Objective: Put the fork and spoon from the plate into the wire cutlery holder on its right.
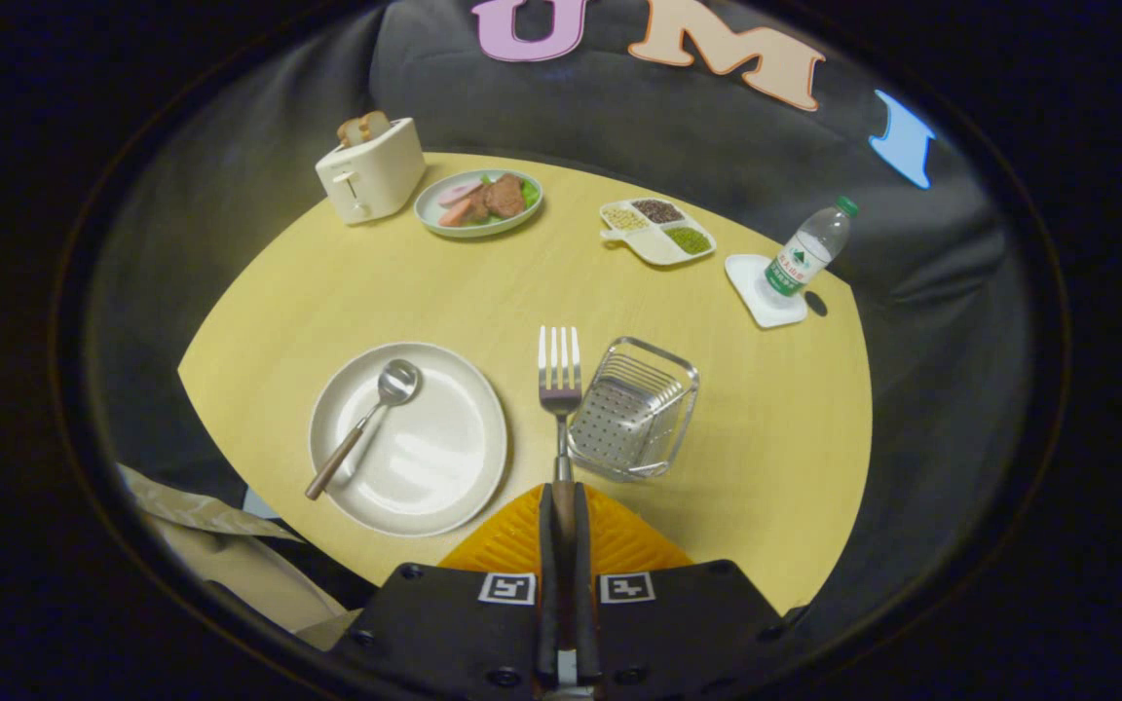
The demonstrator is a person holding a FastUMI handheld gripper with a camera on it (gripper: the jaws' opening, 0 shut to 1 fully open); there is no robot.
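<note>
- One fork (559, 375) is clamped by its handle between the closed fingers of the gripper (561, 506), tines pointing ahead, just left of the one wire cutlery holder (634, 409).
- One spoon (366, 421) is left lying on the one plate (409, 438).
- The gripper is held level above the table (483, 282).

Silver fork (559, 375), wooden handle clamped between gripper (562, 511) fingers, tines pointing ahead, just left of wire cutlery holder (634, 409). Spoon (366, 421), same handle, lying diagonally on white plate (444, 487) left of holder, bowl up.
</note>
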